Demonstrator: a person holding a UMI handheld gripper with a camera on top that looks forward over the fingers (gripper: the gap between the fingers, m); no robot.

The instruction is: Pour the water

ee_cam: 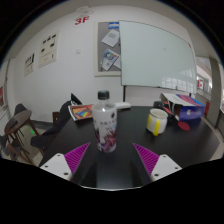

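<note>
A clear plastic bottle [105, 127] with a white cap and a pink-and-white label stands upright on the dark table [120, 165], just ahead of my fingers and slightly left of the middle between them. A yellow cup [157, 122] with a white rim stands further off to the right. My gripper [112, 159] is open and empty, its two pink pads wide apart, one pad [76, 156] to the left and one to the right of the bottle's base, short of it.
A box and colourful packages [185, 106] lie at the table's far right. A dark bag [82, 110] sits behind the bottle. Chairs [20, 125] stand at the left. A whiteboard [160, 60] and posters hang on the back wall.
</note>
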